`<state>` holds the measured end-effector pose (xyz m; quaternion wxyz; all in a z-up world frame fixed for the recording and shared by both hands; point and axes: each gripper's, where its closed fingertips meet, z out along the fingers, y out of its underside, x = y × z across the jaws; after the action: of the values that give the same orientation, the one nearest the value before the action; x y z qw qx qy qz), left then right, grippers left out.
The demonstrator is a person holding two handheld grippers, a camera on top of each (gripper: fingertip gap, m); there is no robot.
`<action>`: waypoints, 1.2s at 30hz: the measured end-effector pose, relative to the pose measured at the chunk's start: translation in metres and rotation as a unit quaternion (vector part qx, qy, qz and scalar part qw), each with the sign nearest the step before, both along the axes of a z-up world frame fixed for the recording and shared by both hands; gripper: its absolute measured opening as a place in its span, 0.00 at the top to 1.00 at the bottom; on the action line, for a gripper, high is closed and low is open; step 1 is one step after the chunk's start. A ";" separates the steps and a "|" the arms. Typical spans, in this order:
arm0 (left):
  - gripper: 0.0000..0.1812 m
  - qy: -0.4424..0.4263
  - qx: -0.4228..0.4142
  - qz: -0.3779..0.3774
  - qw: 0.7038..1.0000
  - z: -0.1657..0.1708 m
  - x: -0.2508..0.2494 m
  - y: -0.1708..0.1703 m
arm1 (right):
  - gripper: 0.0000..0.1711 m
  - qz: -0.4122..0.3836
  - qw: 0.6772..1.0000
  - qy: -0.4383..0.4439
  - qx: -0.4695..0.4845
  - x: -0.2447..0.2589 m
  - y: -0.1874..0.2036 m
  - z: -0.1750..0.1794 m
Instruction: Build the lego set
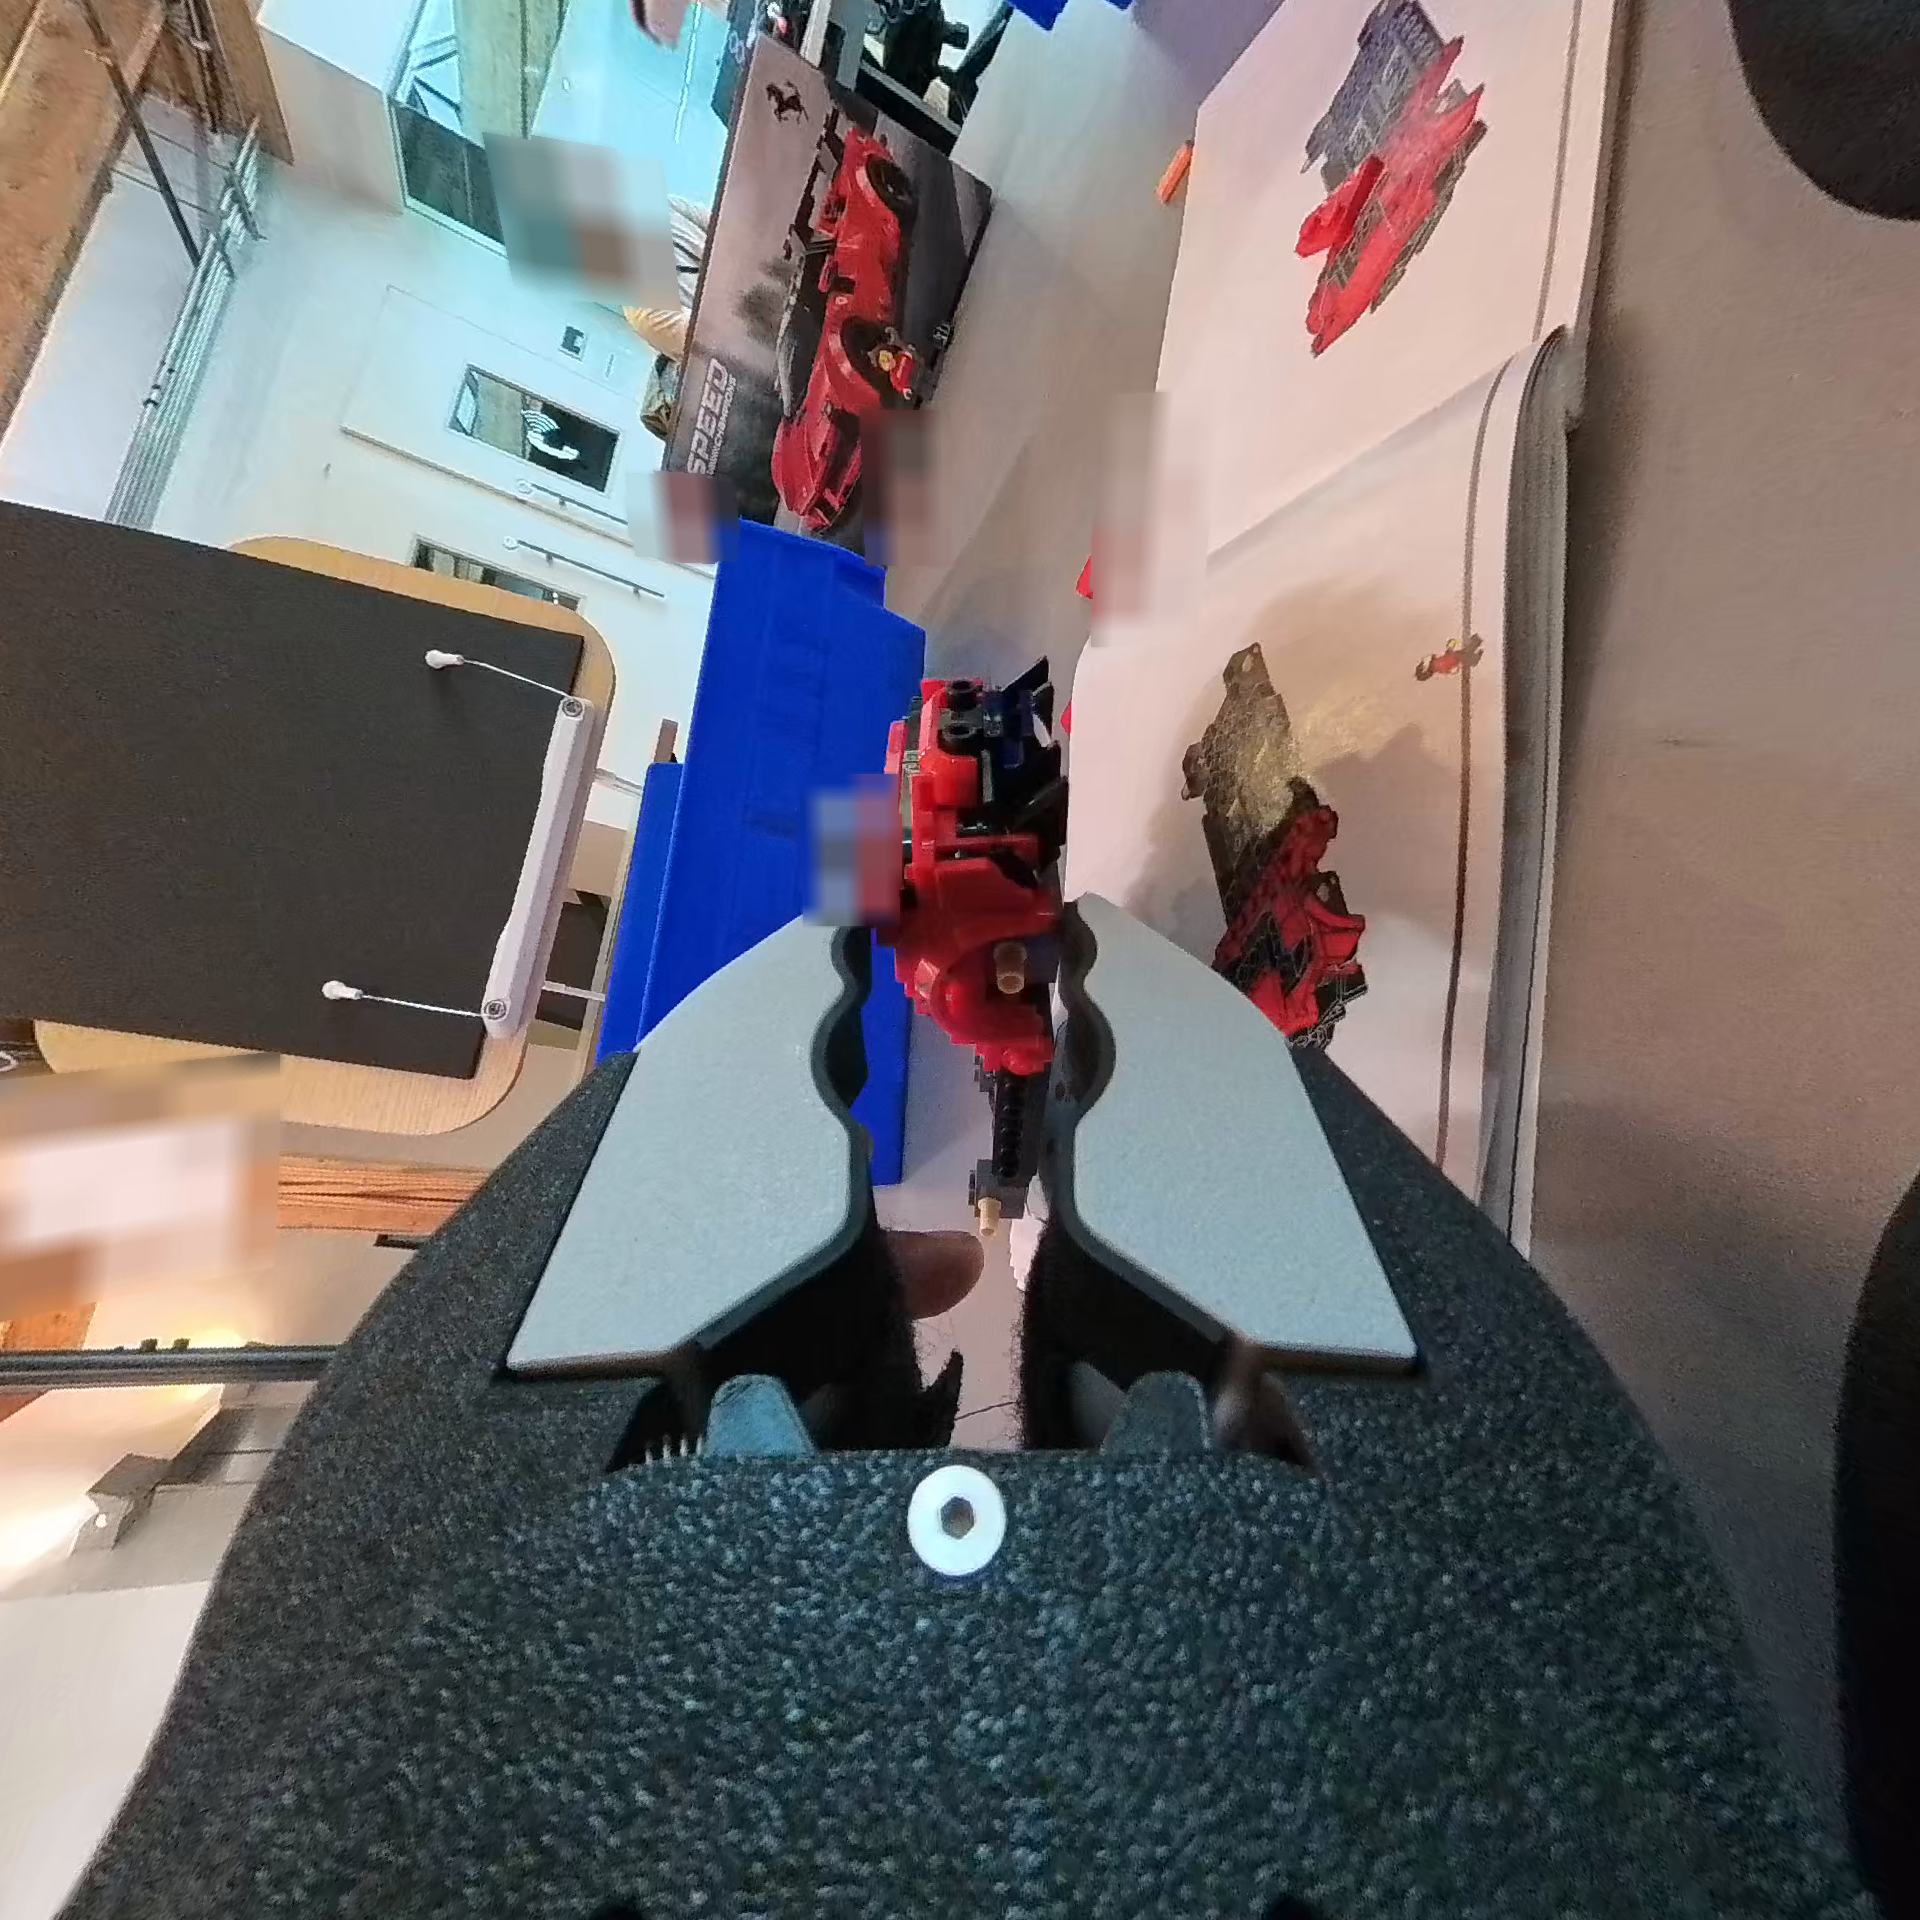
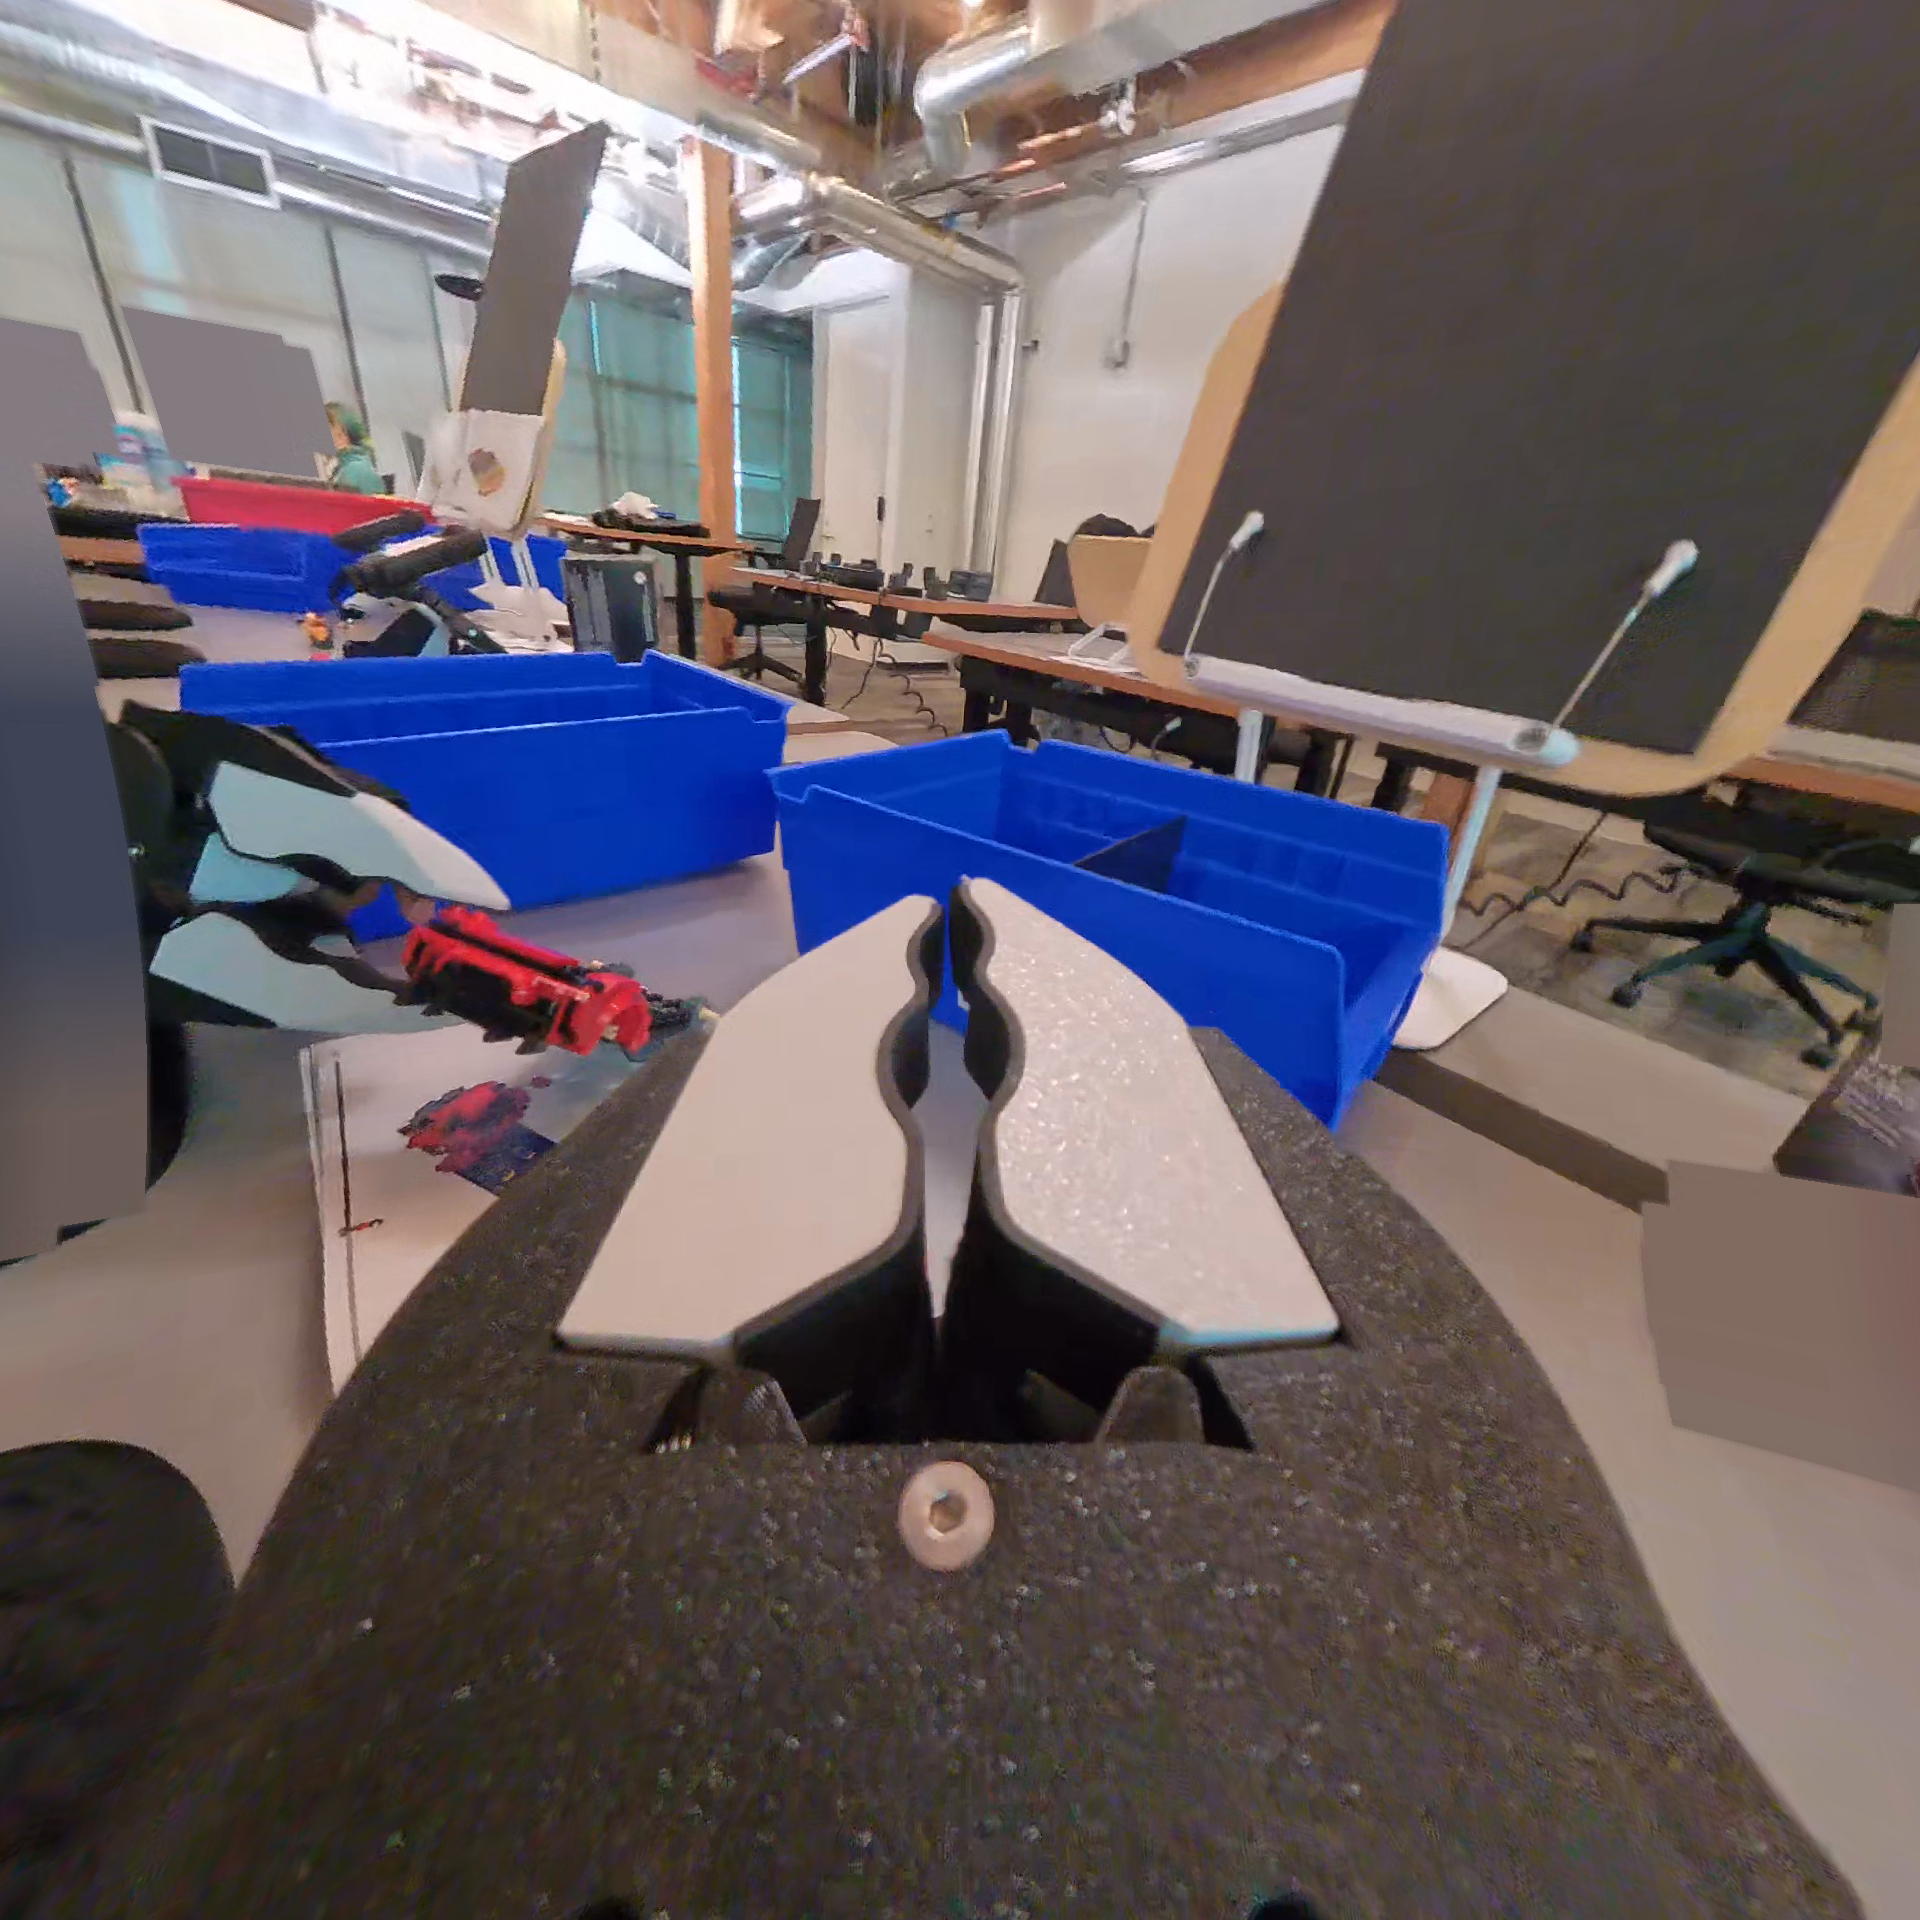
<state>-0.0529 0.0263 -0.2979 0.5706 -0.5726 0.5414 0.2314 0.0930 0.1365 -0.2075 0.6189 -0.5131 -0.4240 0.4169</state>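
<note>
A partly built red and black lego car [image 1: 977, 935] sits between the fingers of my left gripper [image 1: 961, 925], which is shut on it and holds it above the open instruction booklet [image 1: 1351, 831]. Tan pegs stick out of the car's side. The right wrist view shows the same car [image 2: 530, 987] jutting out of the left gripper [image 2: 436, 935] at the left, over the booklet [image 2: 416, 1174]. My right gripper [image 2: 948, 896] is shut and empty, off to the right of the car and pointing at a blue bin [image 2: 1143, 966].
A second blue bin [image 2: 540, 779] stands behind the car. The lego set's box [image 1: 831, 312] stands on the table's far side. A black book stand [image 2: 1558, 416] rises at the right, with office chairs and desks beyond it. Some 20 centimeters of space lies between my two pairs of fingers.
</note>
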 end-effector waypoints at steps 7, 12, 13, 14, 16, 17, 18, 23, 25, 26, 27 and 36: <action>0.81 -0.002 0.004 -0.001 1.000 -0.002 0.001 -0.001 | 0.99 0.014 0.999 -0.022 -0.043 -0.007 0.002 -0.015; 0.81 -0.001 0.005 0.000 1.000 -0.003 0.000 0.000 | 0.98 0.042 0.996 -0.063 -0.037 -0.020 -0.009 -0.027; 0.81 0.005 0.005 0.000 1.000 -0.003 0.000 0.000 | 0.98 0.055 0.995 -0.075 -0.039 -0.023 -0.013 -0.031; 0.81 0.012 0.007 0.000 1.000 -0.005 0.001 -0.001 | 0.97 0.074 0.993 -0.087 -0.043 -0.026 -0.019 -0.036; 0.81 0.029 0.010 0.000 1.000 -0.009 0.002 -0.001 | 0.95 0.129 0.984 -0.109 -0.051 -0.034 -0.037 -0.044; 0.81 0.036 0.011 -0.002 0.999 -0.010 0.002 -0.001 | 0.93 0.158 0.978 -0.121 -0.054 -0.038 -0.048 -0.048; 0.81 0.045 0.013 -0.003 0.999 -0.012 0.003 -0.001 | 0.91 0.182 0.973 -0.134 -0.055 -0.042 -0.057 -0.053; 0.81 0.157 0.031 -0.007 0.987 -0.030 0.006 -0.001 | 0.89 0.250 0.945 -0.209 -0.028 -0.063 -0.095 -0.083; 0.81 0.201 0.040 -0.013 0.979 -0.038 0.010 -0.001 | 0.89 0.270 0.936 -0.224 -0.023 -0.067 -0.106 -0.089; 0.81 0.214 0.045 -0.015 0.976 -0.039 0.012 -0.001 | 0.89 0.276 0.932 -0.232 -0.021 -0.068 -0.110 -0.092; 0.81 0.219 0.047 -0.015 0.975 -0.040 0.013 -0.001 | 0.89 0.279 0.930 -0.239 -0.018 -0.069 -0.112 -0.094; 0.76 0.249 0.038 -0.002 0.968 -0.043 0.007 0.002 | 0.89 0.273 0.928 -0.254 -0.008 -0.072 -0.110 -0.097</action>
<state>-0.0458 0.0284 -0.3407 0.4396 -0.4742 0.6581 0.3857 0.0210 0.0263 -0.3045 0.3482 -0.4713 -0.6876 0.4288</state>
